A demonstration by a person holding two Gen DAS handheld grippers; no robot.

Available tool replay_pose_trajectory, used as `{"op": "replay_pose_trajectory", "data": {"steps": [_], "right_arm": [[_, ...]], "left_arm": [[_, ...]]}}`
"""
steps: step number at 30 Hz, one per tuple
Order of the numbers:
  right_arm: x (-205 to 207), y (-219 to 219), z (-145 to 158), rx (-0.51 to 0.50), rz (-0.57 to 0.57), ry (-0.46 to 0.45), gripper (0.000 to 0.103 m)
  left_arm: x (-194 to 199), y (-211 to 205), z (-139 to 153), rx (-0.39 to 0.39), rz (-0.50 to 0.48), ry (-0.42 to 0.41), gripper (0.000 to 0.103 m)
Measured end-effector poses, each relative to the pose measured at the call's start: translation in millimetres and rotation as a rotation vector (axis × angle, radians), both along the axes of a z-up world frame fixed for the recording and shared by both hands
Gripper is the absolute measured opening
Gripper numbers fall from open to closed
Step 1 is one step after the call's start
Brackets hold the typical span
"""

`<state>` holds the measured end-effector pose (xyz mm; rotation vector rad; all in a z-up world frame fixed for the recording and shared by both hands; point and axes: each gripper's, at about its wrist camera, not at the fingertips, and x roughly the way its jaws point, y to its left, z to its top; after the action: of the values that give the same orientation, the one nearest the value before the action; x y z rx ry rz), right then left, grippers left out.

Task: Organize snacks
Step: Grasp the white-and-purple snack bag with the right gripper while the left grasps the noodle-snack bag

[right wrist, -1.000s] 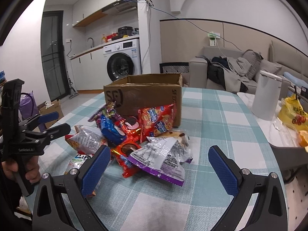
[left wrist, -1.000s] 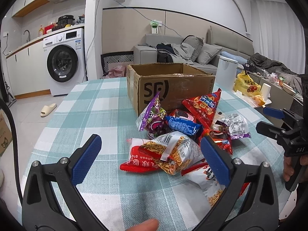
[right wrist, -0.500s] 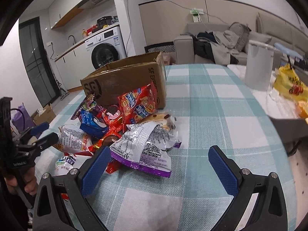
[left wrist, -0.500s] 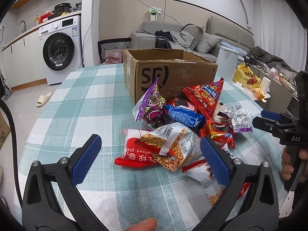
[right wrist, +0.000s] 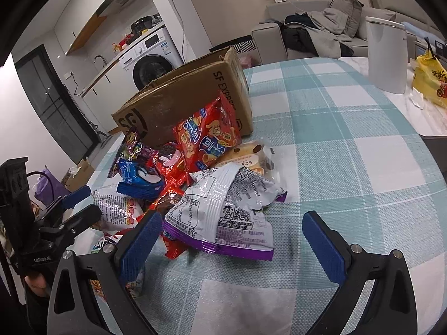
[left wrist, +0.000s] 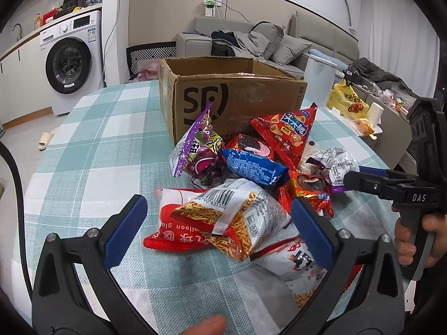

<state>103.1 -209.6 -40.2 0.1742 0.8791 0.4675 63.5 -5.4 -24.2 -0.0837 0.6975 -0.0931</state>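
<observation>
Left tongs (left wrist: pixel 215 224) released, straddling the white-and-red crinkly foil noodle-snack packet (left wrist: pixel 232 217) at the near edge of the pile on the checked bench (left wrist: pixel 92 150), before the brown cardboard box (left wrist: pixel 232 95). Right tongs (right wrist: pixel 232 234) released, empty. Packet judged light, soft, slippery, crushable; best pinched across its puffed middle.

Checked teal-white tablecloth (left wrist: pixel 92 150) — cardboard box (left wrist: pixel 232 97), snack packets (left wrist: pixel 245 178) heaped against it.

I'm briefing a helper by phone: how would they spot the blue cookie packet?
Find the cardboard box on the checked tablecloth; snacks are piled in front of it. The blue cookie packet lies mid-pile, the only blue wrapper there.
</observation>
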Motion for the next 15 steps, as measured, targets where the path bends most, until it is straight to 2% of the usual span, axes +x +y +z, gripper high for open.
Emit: {"op": "replay_pose_trajectory", "data": {"steps": [8, 9, 11, 15], "right_arm": [[6, 6, -4, 0.005, 0.018, 0.022, 0.102], [7, 6, -5, 0.006, 0.02, 0.023, 0.102], [8, 7, -5, 0.01, 0.026, 0.028, 0.102], [11, 9, -6, 0.012, 0.034, 0.036, 0.101]], "left_arm": [[15, -4, -11, 0.003, -0.01, 0.048, 0.101], [16, -5, -12, 0.001, -0.014, 0.051, 0.1], [17, -7, -15, -0.003, -0.027, 0.063, 0.09], [22, -10, -19, -0.014, -0.046, 0.069, 0.084]]}}
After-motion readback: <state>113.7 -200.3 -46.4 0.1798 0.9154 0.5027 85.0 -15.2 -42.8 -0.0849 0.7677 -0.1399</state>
